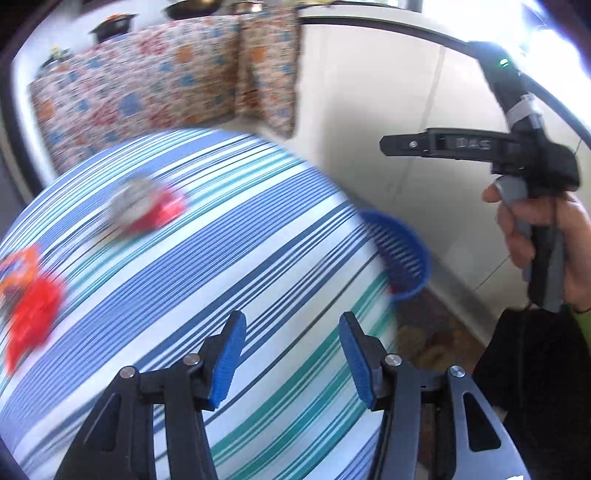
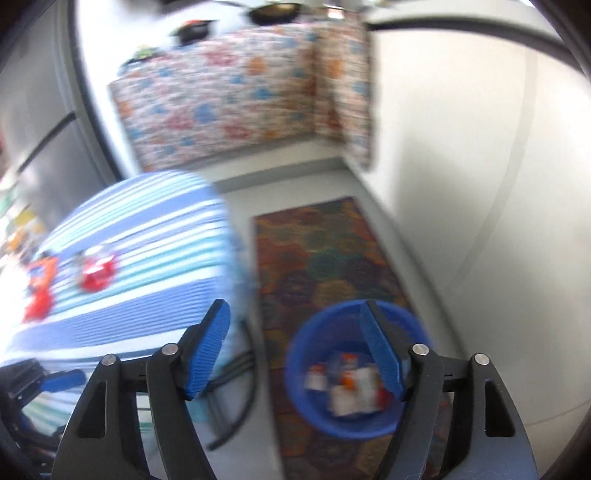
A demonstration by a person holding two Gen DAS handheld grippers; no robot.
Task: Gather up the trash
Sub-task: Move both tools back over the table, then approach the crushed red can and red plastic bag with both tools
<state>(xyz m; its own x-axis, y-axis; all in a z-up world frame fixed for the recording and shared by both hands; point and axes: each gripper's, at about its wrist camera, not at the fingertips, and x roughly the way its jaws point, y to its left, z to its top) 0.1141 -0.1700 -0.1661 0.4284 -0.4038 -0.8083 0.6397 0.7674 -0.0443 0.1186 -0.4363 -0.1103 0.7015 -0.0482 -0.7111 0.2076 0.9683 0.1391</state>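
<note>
My left gripper point(image 1: 291, 321) hangs open over a table with a blue, white and teal striped cloth point(image 1: 221, 240), nothing between its blue pads. On the cloth lie a blurred red and silver wrapper point(image 1: 144, 210) and an orange-red wrapper point(image 1: 29, 295) at the left edge. A blue slatted bin point(image 1: 402, 251) stands on the floor past the table's right edge. My right gripper point(image 2: 294, 310) is open and empty above that bin point(image 2: 295, 369), which holds several white and red scraps point(image 2: 347, 384). The same wrappers point(image 2: 96, 273) point(image 2: 40, 288) show on the table to its left. A hand point(image 1: 535, 229) holds the right gripper's handle.
A patterned rug point(image 2: 317, 251) runs under the bin beside a white wall point(image 2: 461, 184). Behind stands a counter draped in floral cloth point(image 1: 147, 85) with dark pots point(image 1: 114, 24) on top. Black tubing point(image 2: 236, 369) shows below the table edge.
</note>
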